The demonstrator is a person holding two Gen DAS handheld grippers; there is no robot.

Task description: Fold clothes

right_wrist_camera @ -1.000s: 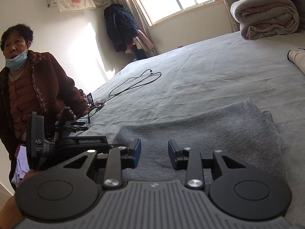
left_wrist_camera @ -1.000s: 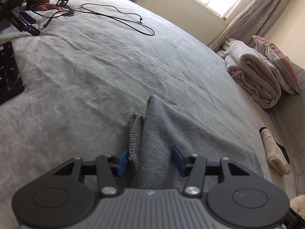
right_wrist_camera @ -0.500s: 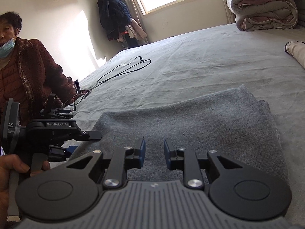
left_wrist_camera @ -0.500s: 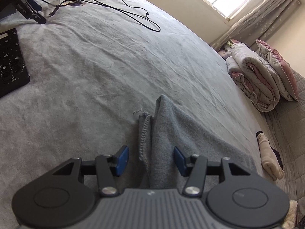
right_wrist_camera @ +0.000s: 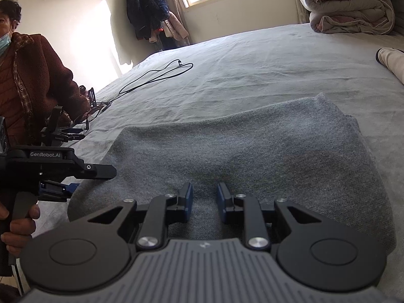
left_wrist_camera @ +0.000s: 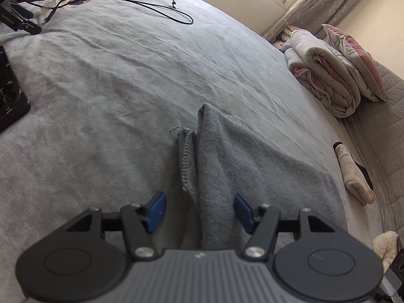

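A grey knitted garment (right_wrist_camera: 252, 146), soft and fuzzy in texture, lies folded into a rough rectangle on a wide bed (left_wrist_camera: 151, 70) covered in a wrinkled pale-grey sheet, near the bed's edge where a person in a dark red fleece jacket (right_wrist_camera: 32, 75) stands. The left tool (left_wrist_camera: 199, 209), its blue-padded fingers spread wide, straddles a raised ridge of the garment's layered edge, where a chain-stitched seam and a loose thread show; neither pad visibly presses the cloth. From the right wrist view the same tool appears side-on at the garment's left corner, gripped by a hand (right_wrist_camera: 17, 224). The right tool (right_wrist_camera: 204, 202) hovers low over the garment's near edge, its fingers drawn to a narrow gap with nothing between them. A thin black cable (left_wrist_camera: 141, 2) loops across the sheet toward the far edge of the bed, a flat black device (left_wrist_camera: 10, 96) rests at the left edge, and a rolled cream sock (left_wrist_camera: 353, 176) lies beyond the garment to the right. Bulky folded quilts (left_wrist_camera: 325, 78) in grey and pink, with a pillow (left_wrist_camera: 356, 60) leaning on them, are stacked at the far right corner under the window.
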